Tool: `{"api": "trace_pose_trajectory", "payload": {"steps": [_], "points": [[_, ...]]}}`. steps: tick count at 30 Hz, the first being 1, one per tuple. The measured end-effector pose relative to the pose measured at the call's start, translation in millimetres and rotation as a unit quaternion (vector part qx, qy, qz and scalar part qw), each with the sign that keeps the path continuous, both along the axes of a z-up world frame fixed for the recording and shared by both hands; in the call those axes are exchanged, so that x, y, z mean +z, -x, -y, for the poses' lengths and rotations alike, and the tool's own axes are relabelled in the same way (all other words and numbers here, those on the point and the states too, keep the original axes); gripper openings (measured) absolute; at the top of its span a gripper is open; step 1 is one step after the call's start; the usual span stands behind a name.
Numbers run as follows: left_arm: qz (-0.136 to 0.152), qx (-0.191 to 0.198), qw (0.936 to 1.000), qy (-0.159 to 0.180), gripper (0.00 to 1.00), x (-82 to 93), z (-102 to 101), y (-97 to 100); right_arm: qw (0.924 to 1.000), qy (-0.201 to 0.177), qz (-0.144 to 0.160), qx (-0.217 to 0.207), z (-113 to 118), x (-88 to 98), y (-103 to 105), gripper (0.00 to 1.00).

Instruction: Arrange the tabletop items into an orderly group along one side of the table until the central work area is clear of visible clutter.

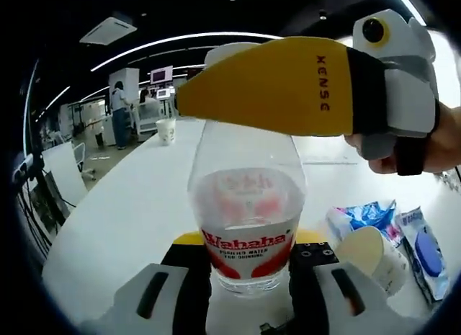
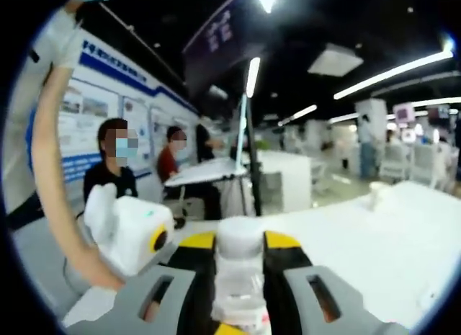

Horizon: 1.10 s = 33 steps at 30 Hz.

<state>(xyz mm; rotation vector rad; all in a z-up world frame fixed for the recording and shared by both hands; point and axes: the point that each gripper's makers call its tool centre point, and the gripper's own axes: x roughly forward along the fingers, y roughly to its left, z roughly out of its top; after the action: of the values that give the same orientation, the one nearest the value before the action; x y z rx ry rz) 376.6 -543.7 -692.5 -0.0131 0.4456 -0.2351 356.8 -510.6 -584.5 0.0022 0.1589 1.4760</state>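
A clear Wahaha water bottle (image 1: 247, 220) with a red and white label stands upright on the white table (image 1: 130, 205). My left gripper (image 1: 248, 281) is shut on its lower body, one jaw on each side. My right gripper (image 1: 238, 83) reaches in from the right at the bottle's top, its yellow jaw lying across the neck. In the right gripper view, the right gripper (image 2: 238, 252) is shut on the bottle's white cap (image 2: 238, 238), with the clear neck below it. The left gripper's white body (image 2: 130, 234) shows at the left, held by a hand.
Blue and white snack packets (image 1: 425, 252) and a pale round-topped cup (image 1: 369, 254) lie on the table to the bottle's right. A white paper cup (image 1: 166, 130) stands at the far end. People sit at desks beyond the table's edge.
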Motion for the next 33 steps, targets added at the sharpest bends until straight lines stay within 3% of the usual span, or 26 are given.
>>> {"api": "trace_pose_trajectory", "payload": {"steps": [25,33], "points": [[0.006,-0.016,0.9997,0.016,0.42,10.0,-3,0.5,0.9995,0.01,0.027,-0.016,-5,-0.4,7,0.2],[0.007,-0.024,0.9996,0.01,0.43,10.7,0,2.6,0.9987,0.001,0.031,-0.04,2,-1.9,9,0.21]]}}
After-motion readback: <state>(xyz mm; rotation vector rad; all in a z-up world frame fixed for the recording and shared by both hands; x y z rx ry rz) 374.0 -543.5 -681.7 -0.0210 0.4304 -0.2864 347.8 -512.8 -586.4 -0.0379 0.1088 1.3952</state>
